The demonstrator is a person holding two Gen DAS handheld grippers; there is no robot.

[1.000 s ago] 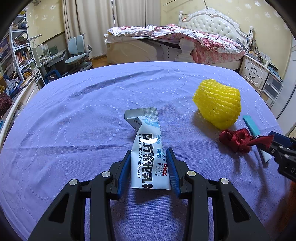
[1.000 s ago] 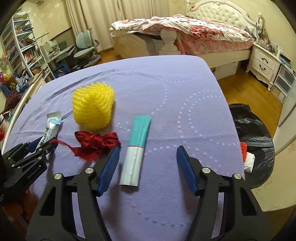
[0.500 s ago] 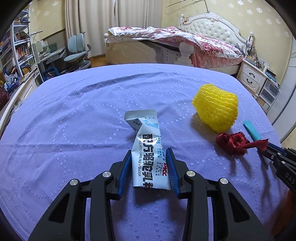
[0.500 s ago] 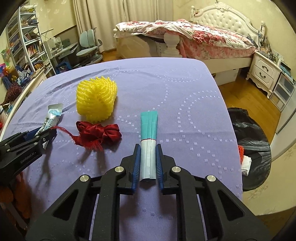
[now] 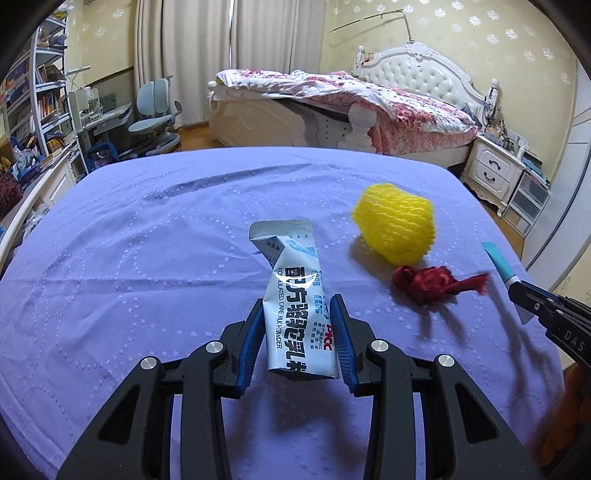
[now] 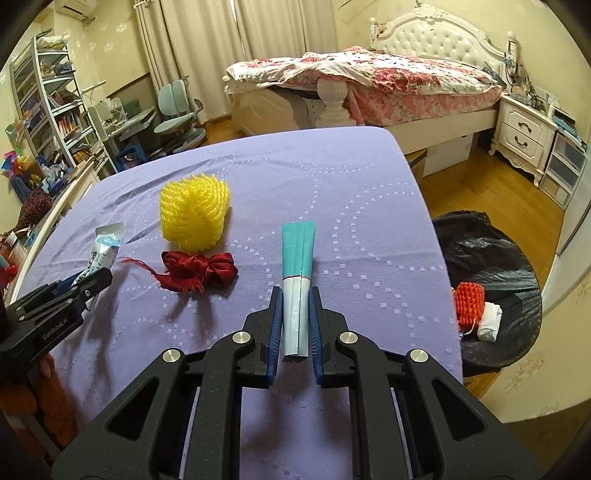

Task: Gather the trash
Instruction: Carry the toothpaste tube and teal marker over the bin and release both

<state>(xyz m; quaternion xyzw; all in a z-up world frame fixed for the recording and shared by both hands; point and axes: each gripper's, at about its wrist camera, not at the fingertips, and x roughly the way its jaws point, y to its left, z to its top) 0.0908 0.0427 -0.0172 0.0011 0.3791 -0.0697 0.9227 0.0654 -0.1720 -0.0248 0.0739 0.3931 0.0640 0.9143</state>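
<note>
Crinkled glossy sachet [image 5: 300, 317] and flat folded teal wrapper [image 6: 296, 291], each clamped.

Pale yellow wallpaper [image 5: 480, 33] with small white flower prints covers the walls, and long cream curtains [image 5: 221, 62] hang closed at the far side, above a wooden floor [image 6: 491, 184]. A white bed [image 5: 332, 110] with a tufted headboard [image 5: 424, 77] and a rumpled pink floral quilt [image 6: 388, 85] stands behind the purple-clothed counter [image 5: 147, 258], with a white nightstand [image 6: 524, 136] and clear plastic drawers [image 6: 565, 166] beside it. On the left stand a bookshelf [image 6: 55, 107] packed with books, a cluttered desk [image 5: 103, 118] and a pale blue chair [image 5: 155, 110].
</note>
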